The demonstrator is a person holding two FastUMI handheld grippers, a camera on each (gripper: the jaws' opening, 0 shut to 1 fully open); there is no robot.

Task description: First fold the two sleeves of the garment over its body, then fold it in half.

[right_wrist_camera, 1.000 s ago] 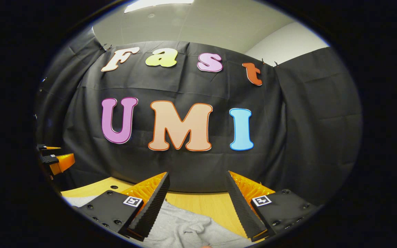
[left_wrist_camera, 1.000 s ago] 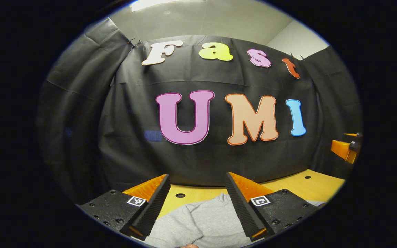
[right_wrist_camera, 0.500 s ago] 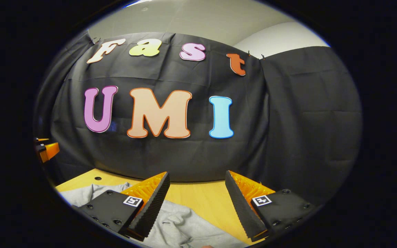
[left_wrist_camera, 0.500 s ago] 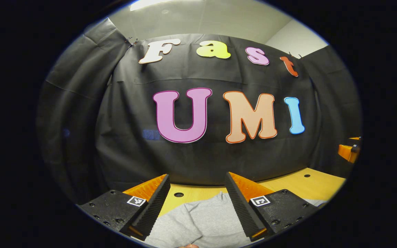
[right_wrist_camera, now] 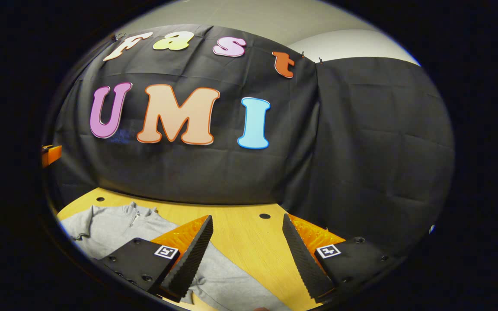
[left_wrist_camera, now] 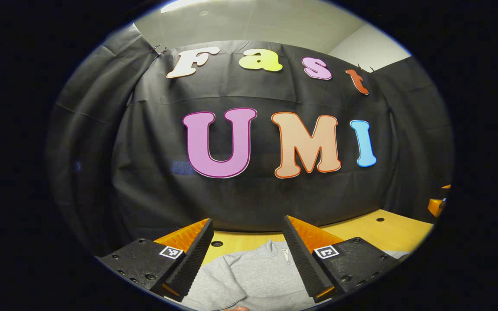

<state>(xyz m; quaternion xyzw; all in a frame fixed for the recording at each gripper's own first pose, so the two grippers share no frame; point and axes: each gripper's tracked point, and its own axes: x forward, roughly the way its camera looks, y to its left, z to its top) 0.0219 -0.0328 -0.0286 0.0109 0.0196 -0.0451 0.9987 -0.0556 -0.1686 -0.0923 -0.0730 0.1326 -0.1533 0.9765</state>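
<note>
Hidden/cut off: the grey garment (left_wrist_camera: 253,276) is cut at the lower edge of the left gripper view; its hem cannot be seen. In the right gripper view one sleeve (right_wrist_camera: 227,285) runs under the view's lower edge.
Left gripper (left_wrist_camera: 246,259): fingers spread wide, nothing held; the garment's collar is seen between them on the wooden table (left_wrist_camera: 378,233).
Right gripper (right_wrist_camera: 246,255): fingers spread wide, nothing gripped; bare table is seen between them, the garment lying at lower left.
Far edge: the other gripper (right_wrist_camera: 51,154) is glimpsed at far left, too cropped to judge.
</note>
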